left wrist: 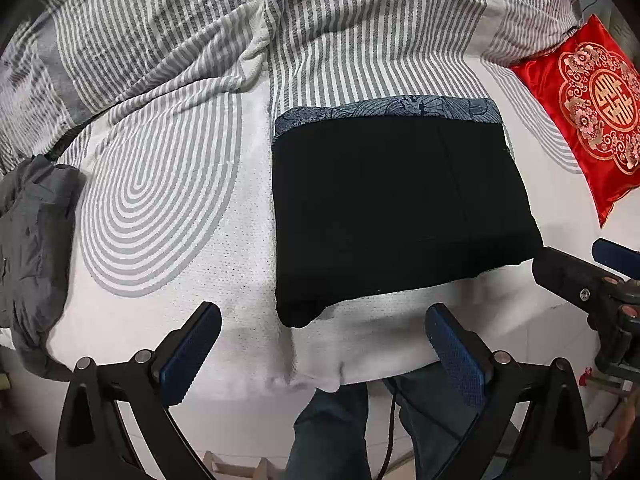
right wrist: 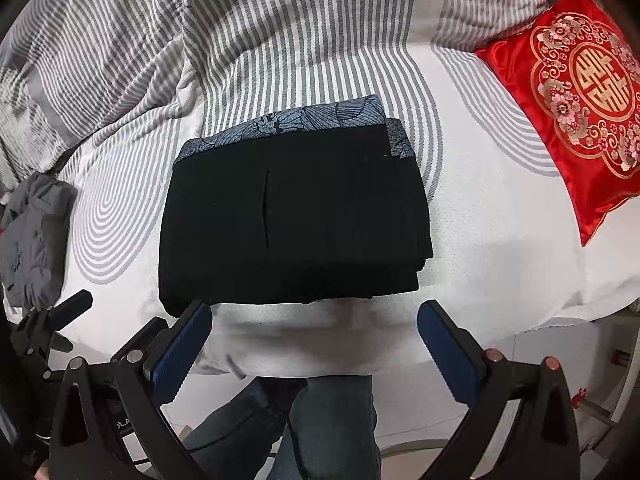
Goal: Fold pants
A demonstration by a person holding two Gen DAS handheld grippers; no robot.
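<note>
Black pants lie folded into a compact rectangular stack on the bed, close to its near edge and roughly midway along it. A band of blue-grey floral lining shows along the stack's far side, and in the right wrist view several folded layers are visible at the stack's near right corner. The bed carries a white textured cover with grey concentric stripes, and a rumpled grey-and-white striped duvet is heaped across the far part. A red satin cushion with gold embroidery rests toward the far right corner, well apart from the pants. A crumpled grey garment sits at the left edge of the bed.

Both grippers hover off the near edge, clear of the fabric. The left gripper has its jaws spread wide with nothing between the blue pads, below the near left corner of the stack. The right gripper is likewise released and empty, its left pad just in front of the stack's near edge; whether it touches the cloth cannot be told. Jeans-clad legs of the person stand below the bed edge.
</note>
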